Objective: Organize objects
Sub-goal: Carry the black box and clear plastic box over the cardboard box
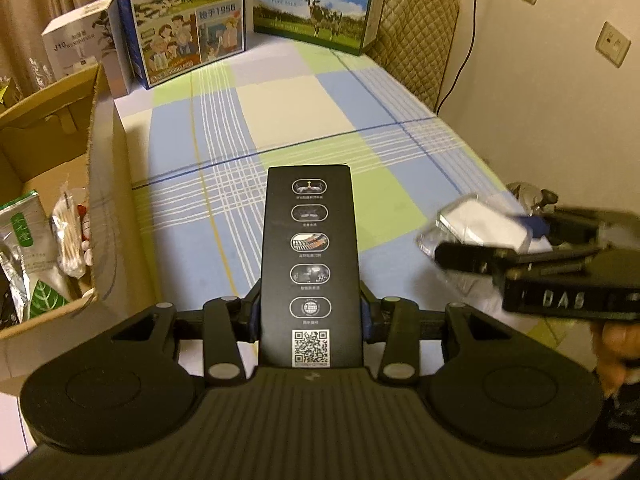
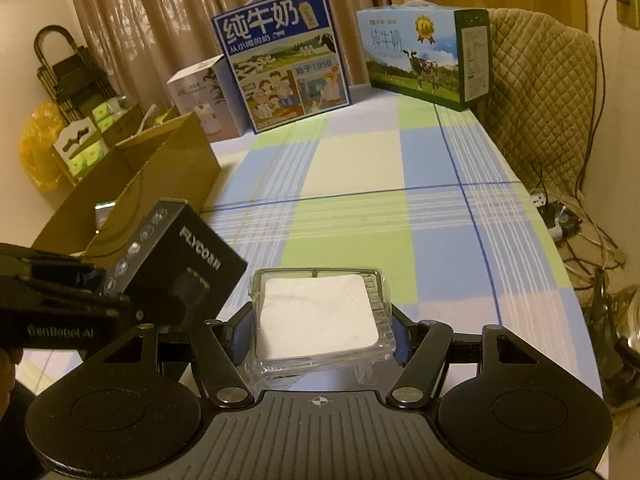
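Left hand-held gripper clamps black box above tabletop near edge, beside cardboard box. Right hand-held gripper clamps clear plastic case, also over near edge.

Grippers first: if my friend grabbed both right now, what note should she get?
Left gripper: shut on the black box, held up above the checked tablecloth.
Right gripper: shut on the clear plastic case with a white pad inside, also in the air.
Cardboard box: open, at the table's left edge, already holding packets and cotton swabs.
Done: both things picked up.
Left: probably put both into the cardboard box; black box is nearer to it. The milk cartons at the far end are untouched.
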Demonstrator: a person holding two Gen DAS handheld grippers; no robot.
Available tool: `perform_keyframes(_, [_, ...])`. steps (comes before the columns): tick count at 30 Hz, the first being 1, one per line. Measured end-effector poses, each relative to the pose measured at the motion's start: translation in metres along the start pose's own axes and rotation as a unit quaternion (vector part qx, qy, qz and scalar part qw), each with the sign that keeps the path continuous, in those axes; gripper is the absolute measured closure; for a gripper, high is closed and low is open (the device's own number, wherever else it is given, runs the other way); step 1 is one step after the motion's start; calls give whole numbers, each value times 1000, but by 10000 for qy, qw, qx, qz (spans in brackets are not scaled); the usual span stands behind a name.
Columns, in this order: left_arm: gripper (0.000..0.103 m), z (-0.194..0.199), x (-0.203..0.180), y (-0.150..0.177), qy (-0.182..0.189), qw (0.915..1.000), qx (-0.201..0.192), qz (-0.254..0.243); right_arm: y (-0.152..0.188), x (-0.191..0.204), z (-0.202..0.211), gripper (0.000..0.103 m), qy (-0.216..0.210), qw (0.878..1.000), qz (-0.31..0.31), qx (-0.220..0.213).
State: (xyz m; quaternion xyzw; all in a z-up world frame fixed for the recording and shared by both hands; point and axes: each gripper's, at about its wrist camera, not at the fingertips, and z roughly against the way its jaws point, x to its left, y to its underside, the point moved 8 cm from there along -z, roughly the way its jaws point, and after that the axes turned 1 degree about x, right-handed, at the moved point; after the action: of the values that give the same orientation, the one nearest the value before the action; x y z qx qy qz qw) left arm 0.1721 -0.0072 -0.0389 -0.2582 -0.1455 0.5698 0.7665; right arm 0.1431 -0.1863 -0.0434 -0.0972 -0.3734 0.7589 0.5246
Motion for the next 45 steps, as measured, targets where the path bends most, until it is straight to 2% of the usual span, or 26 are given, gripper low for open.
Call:
perform_keyframes(11, [65, 61, -2, 23, 29, 9989, -398, 243, 21, 35, 51, 41, -37, 9997, -38, -220])
perform_keyframes(16, [65, 91, 4, 31, 9, 9974, -592, 416, 18, 59, 69, 41, -78, 9994, 139, -303])
perform_keyframes(25, [65, 137, 21, 38, -163, 9942, -899, 566, 5, 92, 83, 41, 96, 9981, 481, -370])
perform_keyframes(35, [65, 155, 42, 32, -256, 9916, -1062, 693, -6, 113, 76, 41, 12, 9972, 660, -338])
perform_keyframes(45, [65, 156, 63, 23, -294, 9916, -1066, 663, -25, 131, 63, 41, -114, 9966, 755, -312])
